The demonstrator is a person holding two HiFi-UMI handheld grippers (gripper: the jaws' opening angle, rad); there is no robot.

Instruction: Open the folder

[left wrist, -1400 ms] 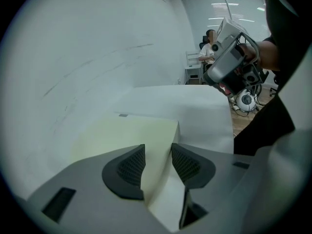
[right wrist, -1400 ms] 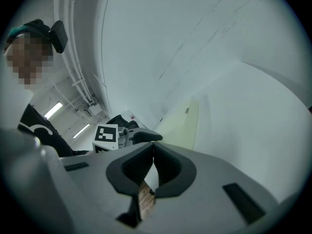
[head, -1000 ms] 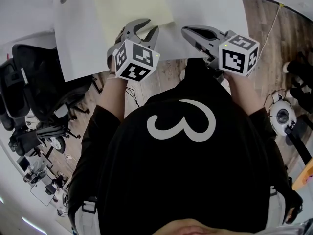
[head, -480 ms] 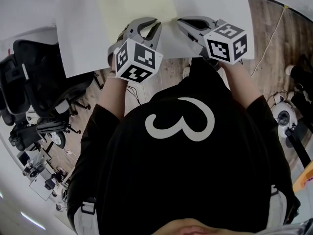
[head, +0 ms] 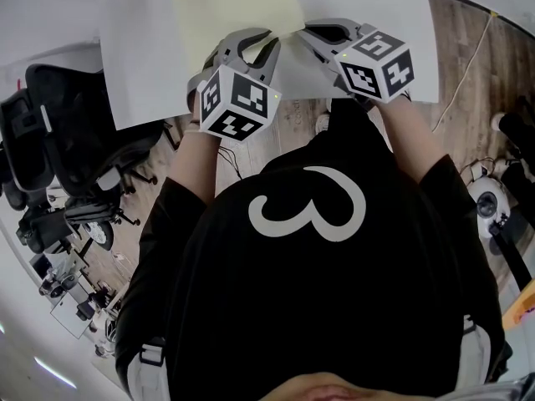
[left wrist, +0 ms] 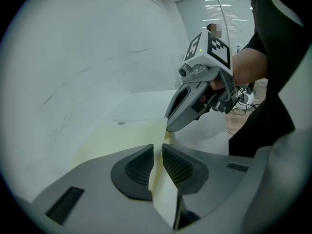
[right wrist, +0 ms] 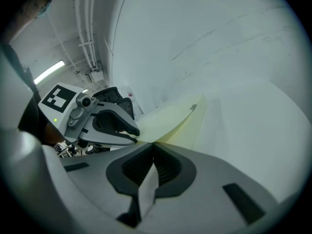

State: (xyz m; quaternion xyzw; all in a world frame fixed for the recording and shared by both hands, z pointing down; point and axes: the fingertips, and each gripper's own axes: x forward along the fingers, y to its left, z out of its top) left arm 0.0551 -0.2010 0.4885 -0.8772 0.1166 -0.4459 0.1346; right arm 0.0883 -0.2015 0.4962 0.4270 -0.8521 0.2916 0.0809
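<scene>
Now: the pale yellow folder (head: 234,7) lies at the white desk's (head: 142,65) near edge. The left tool (head: 257,44), its jaws just closing, pinches the folder's edge; the right tool (head: 311,33) grips it alongside. The folder looks light, floppy and slick: take single leaves at the edge.

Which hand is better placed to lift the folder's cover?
Probably the right: the right claw is shut on the folder at its corner, where the covers part. The left claw, just closed on the near edge, can steady it.
</scene>
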